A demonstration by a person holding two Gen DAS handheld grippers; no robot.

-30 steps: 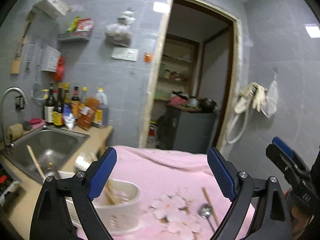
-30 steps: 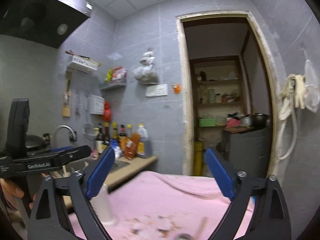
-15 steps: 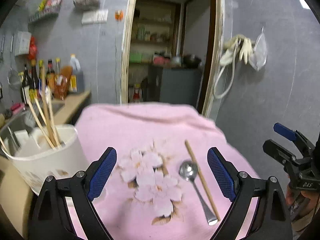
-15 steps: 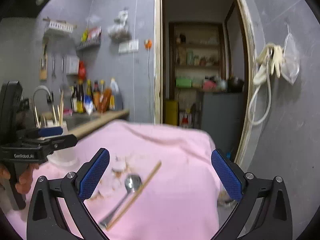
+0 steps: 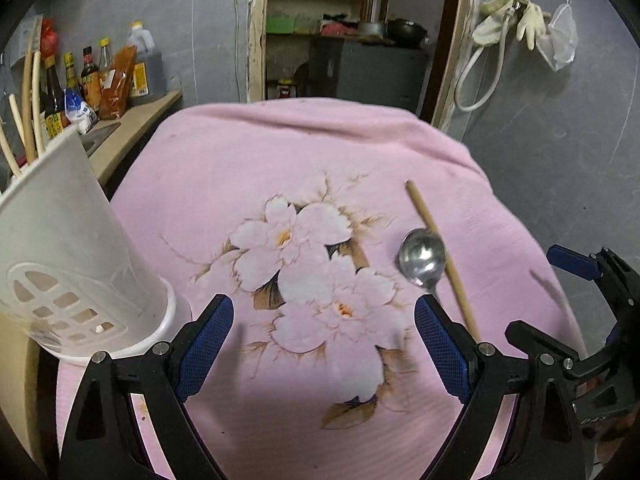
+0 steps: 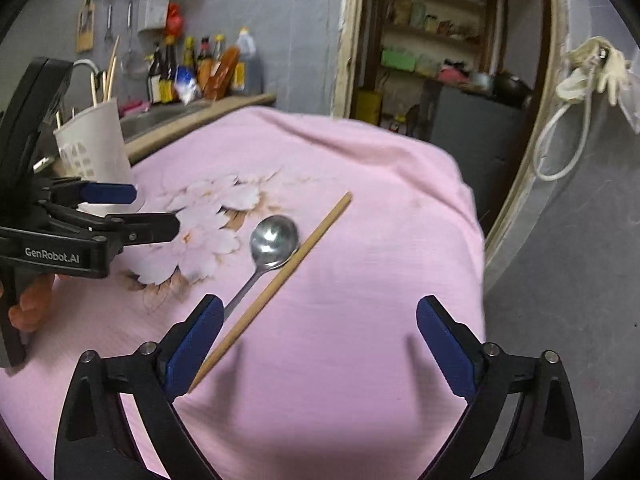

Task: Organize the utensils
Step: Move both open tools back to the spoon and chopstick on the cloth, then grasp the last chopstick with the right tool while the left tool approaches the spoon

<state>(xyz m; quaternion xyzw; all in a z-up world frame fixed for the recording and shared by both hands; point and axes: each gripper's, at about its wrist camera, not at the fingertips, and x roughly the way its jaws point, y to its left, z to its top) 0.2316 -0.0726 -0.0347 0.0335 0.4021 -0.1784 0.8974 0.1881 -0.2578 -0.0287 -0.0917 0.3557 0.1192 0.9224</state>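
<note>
A pink flowered cloth (image 5: 248,168) covers the bench. On it, toward the right edge, a metal spoon (image 6: 274,242) lies flat, bowl toward the far edge, handle running back to the near edge. A wooden chopstick (image 6: 280,280) lies alongside on its right, just touching the bowl, with the same long axis. A white utensil holder (image 5: 68,264) with more chopsticks stands upright at the left edge. The left gripper (image 5: 324,344) hangs wide open over the printed flowers, holding nothing. The right gripper (image 6: 320,344), whose jaws have just been closing slightly, is wide open and empty over bare cloth.
</note>
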